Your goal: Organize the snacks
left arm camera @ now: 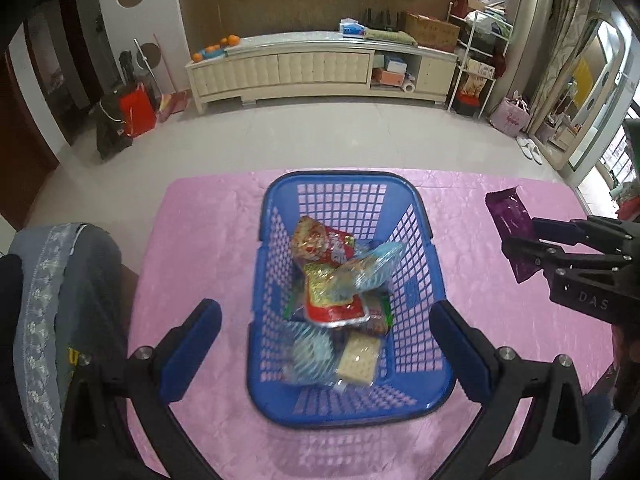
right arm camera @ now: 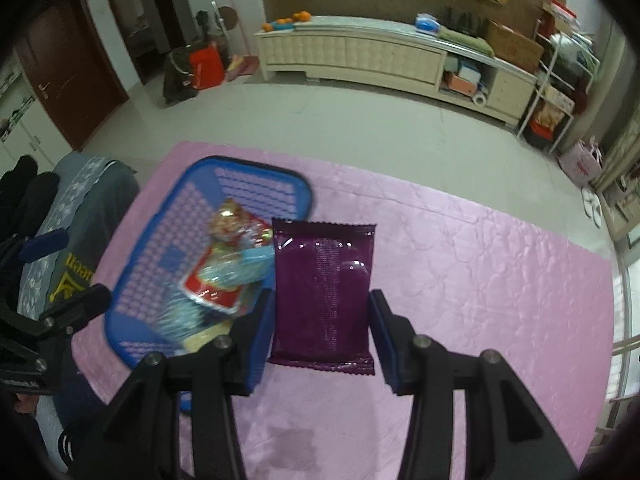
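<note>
**Snacks mostly in the basket, one purple packet on its way**

Snacks [left arm camera: 340, 292] fill much of the blue basket [left arm camera: 424, 216], which stands on the pink tablecloth [left arm camera: 200, 240]. Inside lie a red packet, a couple of clear wrappers with pale blue print, and a pack of crackers near the front wall, heaped loosely over one another. No other loose snack shows on the cloth in either view, so the job looks close to finished: the purple packet [right arm camera: 324, 292] seems to be the last item outside the basket, though the far corners of the table are not all in sight.

The right gripper [right arm camera: 322, 340] has that purple packet between its blue pads. In its own view the packet fills the gap from pad to pad, and from the left camera it sticks out past the fingertips, off the cloth, so it appears to be held and carried just to the right of the basket. The gap is moderate, set by the packet's width.

The left gripper [left arm camera: 326, 348] is spread wide and holds nothing. Its two fingers stand either side of the basket's near end, outside the side walls; whether they touch the plastic cannot be told. What remains, by my reading, is to drop the purple packet in with the rest.
</note>
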A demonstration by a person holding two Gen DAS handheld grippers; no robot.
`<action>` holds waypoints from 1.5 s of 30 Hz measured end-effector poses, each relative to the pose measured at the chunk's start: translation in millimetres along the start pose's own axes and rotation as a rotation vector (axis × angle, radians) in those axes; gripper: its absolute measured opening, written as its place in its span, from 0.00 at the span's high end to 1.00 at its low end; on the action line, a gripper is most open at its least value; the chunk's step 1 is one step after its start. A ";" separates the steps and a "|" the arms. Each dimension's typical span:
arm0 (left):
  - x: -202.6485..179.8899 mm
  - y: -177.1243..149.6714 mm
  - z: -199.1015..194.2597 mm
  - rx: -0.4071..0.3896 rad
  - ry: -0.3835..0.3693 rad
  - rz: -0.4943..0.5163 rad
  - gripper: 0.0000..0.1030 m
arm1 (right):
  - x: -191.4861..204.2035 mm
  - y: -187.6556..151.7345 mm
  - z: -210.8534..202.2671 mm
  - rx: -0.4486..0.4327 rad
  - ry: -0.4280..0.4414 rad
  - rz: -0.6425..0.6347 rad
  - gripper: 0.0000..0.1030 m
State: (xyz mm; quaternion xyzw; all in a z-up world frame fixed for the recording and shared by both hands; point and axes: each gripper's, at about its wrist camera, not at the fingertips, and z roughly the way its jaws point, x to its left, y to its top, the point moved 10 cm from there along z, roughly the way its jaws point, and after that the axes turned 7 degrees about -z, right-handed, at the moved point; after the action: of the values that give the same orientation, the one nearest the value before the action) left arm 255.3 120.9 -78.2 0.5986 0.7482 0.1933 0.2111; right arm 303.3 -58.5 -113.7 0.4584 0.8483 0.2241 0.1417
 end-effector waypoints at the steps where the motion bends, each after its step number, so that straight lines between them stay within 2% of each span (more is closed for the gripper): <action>1: 2.9 -1.0 -2.3 -0.001 -0.001 -0.004 0.00 | 7.6 0.5 -3.1 -0.002 0.003 -0.009 0.50; 8: 28.8 -16.5 -15.5 -0.005 0.004 -0.027 0.00 | 58.0 -0.3 -5.5 0.003 0.031 -0.071 0.50; 14: 51.7 -28.0 -9.8 0.014 0.025 -0.047 0.00 | 89.8 -7.1 19.0 0.045 0.064 -0.120 0.50; 19: 63.3 -38.4 1.4 0.038 0.015 -0.067 0.00 | 104.3 -19.1 43.4 0.104 0.071 -0.136 0.50; 33: 73.8 -47.5 13.1 0.064 0.015 -0.097 0.00 | 119.4 -37.2 64.7 0.192 0.099 -0.158 0.49; 37: 73.9 -49.8 9.1 0.061 0.019 -0.097 0.00 | 121.0 -42.1 65.1 0.218 0.105 -0.154 0.40; 40: 71.8 -50.0 2.6 0.052 0.018 -0.099 0.00 | 118.4 -40.3 59.1 0.205 0.102 -0.141 0.33; 45: 66.7 -55.0 -12.3 0.013 0.017 -0.099 0.00 | 110.6 -39.3 39.6 0.150 0.095 -0.108 0.31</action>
State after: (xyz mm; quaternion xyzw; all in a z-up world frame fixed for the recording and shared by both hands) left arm 190.8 174.1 -103.4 0.5604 0.7800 0.1828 0.2100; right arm 233.2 25.6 -171.6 0.4102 0.8919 0.1734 0.0782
